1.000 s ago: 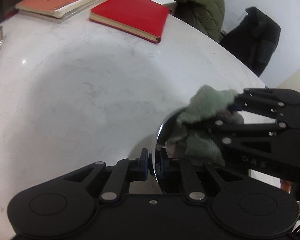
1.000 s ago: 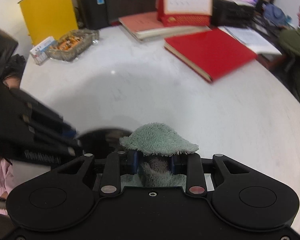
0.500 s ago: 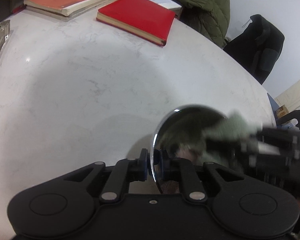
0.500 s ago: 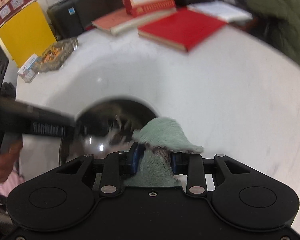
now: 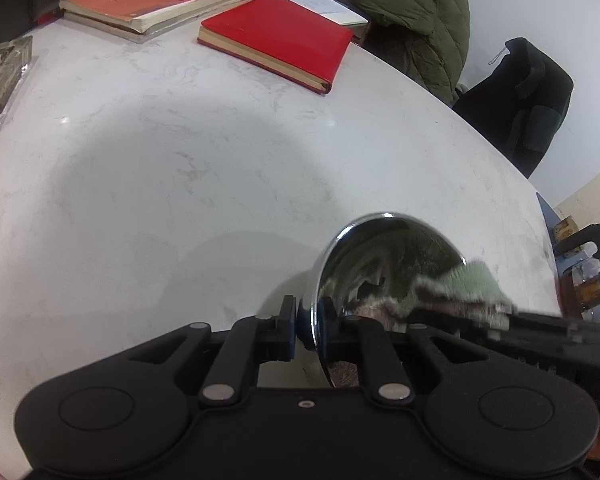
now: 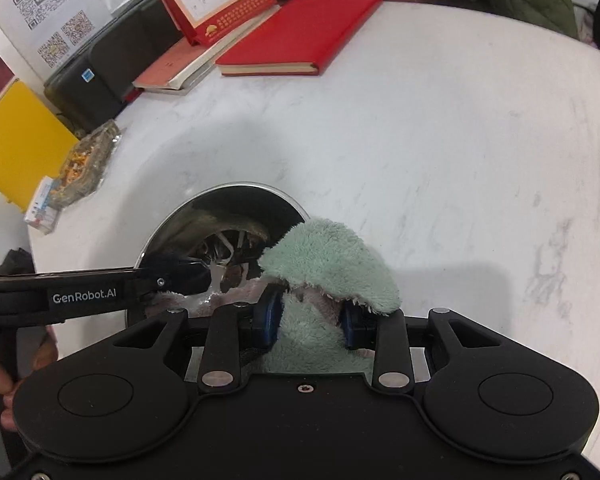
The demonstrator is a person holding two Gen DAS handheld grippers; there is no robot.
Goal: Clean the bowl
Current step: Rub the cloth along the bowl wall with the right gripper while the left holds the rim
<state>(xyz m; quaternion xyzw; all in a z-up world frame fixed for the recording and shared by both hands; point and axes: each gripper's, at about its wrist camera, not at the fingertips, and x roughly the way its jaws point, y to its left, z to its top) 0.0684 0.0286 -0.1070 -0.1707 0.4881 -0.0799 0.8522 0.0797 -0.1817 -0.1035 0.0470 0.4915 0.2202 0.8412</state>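
Note:
A shiny steel bowl (image 5: 384, 264) stands tilted on its side over the white marble table (image 5: 180, 152), and my left gripper (image 5: 310, 326) is shut on its rim. In the right wrist view the same bowl (image 6: 228, 216) lies just ahead and to the left. My right gripper (image 6: 310, 316) is shut on a pale green fluffy cloth (image 6: 332, 260), whose front edge lies against the bowl's right rim. From the left wrist the cloth (image 5: 464, 284) shows at the bowl's right edge, with the right gripper's black arm blurred behind it.
A red notebook (image 5: 276, 40), a stack of books with a desk calendar (image 5: 148, 4) and a glass tray (image 5: 0, 80) sit at the table's far side. A seated person in a green jacket (image 5: 424, 28) and a dark chair (image 5: 528, 104) are beyond the right edge. A glass teapot (image 5: 588, 288) stands at the right.
The cloth in my right gripper has swept from inside the bowl toward its right rim. The bowl has turned more open toward the left wrist camera, still held by its rim.

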